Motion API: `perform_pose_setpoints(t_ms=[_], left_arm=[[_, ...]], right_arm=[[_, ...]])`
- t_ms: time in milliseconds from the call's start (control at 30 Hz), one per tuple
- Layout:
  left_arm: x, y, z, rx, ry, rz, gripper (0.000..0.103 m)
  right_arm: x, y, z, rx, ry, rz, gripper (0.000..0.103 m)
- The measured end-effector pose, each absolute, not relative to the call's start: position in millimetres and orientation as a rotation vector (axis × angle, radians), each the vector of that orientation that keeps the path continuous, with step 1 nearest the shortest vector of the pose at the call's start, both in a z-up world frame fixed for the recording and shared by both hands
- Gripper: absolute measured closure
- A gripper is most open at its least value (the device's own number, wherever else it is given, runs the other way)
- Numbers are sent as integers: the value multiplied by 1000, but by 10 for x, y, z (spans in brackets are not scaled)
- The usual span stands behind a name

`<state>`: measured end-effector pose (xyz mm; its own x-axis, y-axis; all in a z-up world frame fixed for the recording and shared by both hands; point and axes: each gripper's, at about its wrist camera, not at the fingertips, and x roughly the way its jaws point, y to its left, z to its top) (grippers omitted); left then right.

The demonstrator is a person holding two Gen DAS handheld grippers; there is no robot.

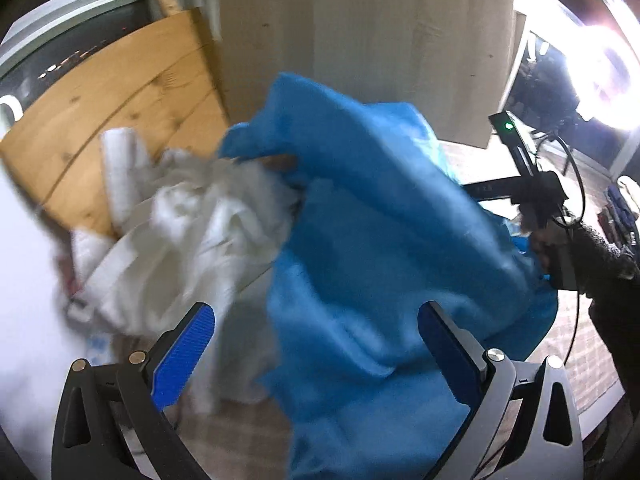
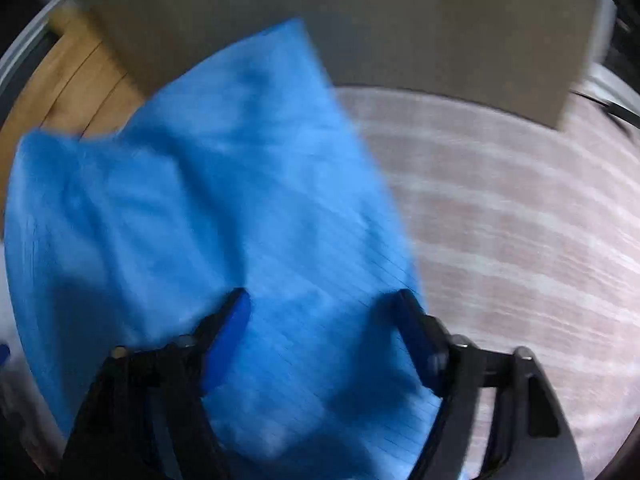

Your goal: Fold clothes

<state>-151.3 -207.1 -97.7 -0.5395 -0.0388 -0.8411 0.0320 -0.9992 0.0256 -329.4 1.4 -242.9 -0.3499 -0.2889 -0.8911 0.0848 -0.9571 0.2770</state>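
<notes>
A blue garment [image 1: 380, 220] lies bunched and blurred across the middle of the left wrist view. My left gripper [image 1: 316, 308] stands open above it, its blue pads wide apart and pressing on nothing. In the right wrist view the same blue garment [image 2: 200, 200] spreads over the left half of the picture. My right gripper [image 2: 320, 294] hovers over its near edge with its jaws apart, cloth below them but not pinched. A person's dark fuzzy sleeve [image 1: 608, 272] enters from the right of the left wrist view.
A heap of white clothes [image 1: 192, 220] lies left of the blue garment. Behind are a wooden board [image 1: 120, 100] and a beige panel [image 1: 360, 40]. A pink checked tablecloth [image 2: 520, 220] covers the surface on the right. A bright lamp [image 1: 600, 76] glares at the far right.
</notes>
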Motion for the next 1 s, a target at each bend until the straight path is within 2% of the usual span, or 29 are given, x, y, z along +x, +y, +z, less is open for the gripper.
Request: perform_pose_setpoints(t_ms=[33, 100, 267, 300, 333, 400, 533, 600, 667, 700, 733, 833, 1000], left_arm=[[-1454, -2147, -969, 1479, -9, -2705, 1], [-1363, -2282, -958, 1460, 9, -2682, 1], [-1174, -2571, -955, 1424, 73, -2642, 1], [-1167, -2575, -970, 1425, 86, -2643, 1], [-1163, -2570, -979, 1425, 95, -2646, 1], [-1155, -2542, -985, 1425, 104, -2660, 1], [-1127, -2453, -935, 1418, 92, -2689, 1], [-1088, -2419, -910, 1416, 66, -2691, 1], [-1033, -2411, -888, 1414, 39, -2682, 1], [-995, -2422, -878, 1411, 28, -2676, 1], [-958, -2444, -871, 1406, 21, -2671, 1], [-872, -2526, -858, 1394, 15, -2654, 1], [-840, -2653, -854, 1373, 76, -2652, 1]], right_arm=[[-3248, -48, -2400, 1618, -275, -2368, 102], [-3078, -108, -2219, 1539, -313, -2364, 102], [-2493, -199, -1647, 1449, -151, -2410, 99], [-2374, -217, -1532, 1432, -115, -2419, 84], [-2247, -268, -1450, 1427, -54, -2432, 54], [-2033, -383, -1332, 1377, 20, -2435, 23], [-2071, -747, -1424, 1297, 136, -2377, 21], [-2264, -987, -1610, 1308, 293, -2409, 21], [-2481, -1128, -1886, 1364, 357, -2427, 23], [-2536, -1136, -1986, 1396, 325, -2410, 53], [-2570, -1097, -2037, 1431, 243, -2371, 102], [-2460, -737, -1843, 1393, 0, -2388, 100], [-1706, 499, -966, 1223, -199, -2703, 102]])
